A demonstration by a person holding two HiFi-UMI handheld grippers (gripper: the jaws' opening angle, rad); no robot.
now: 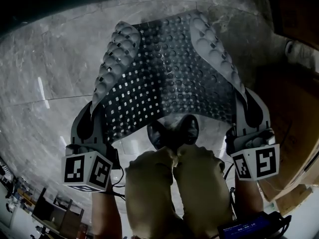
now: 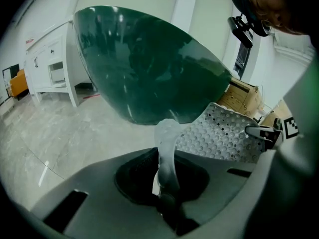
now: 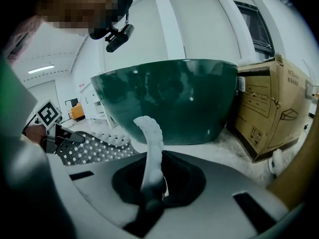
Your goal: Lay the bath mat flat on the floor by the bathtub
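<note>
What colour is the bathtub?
Dark green, glossy; the bathtub shows best in the right gripper view.

Open marble floor is shown to the left of the bath mat, which is stretched across the middle and screens the ground beneath it. Passage ahead is closed by the dark green bathtub. The right side is narrowed by a cardboard box standing beside the tub. The person's shoes are seen just below the mat's near edge.
</note>
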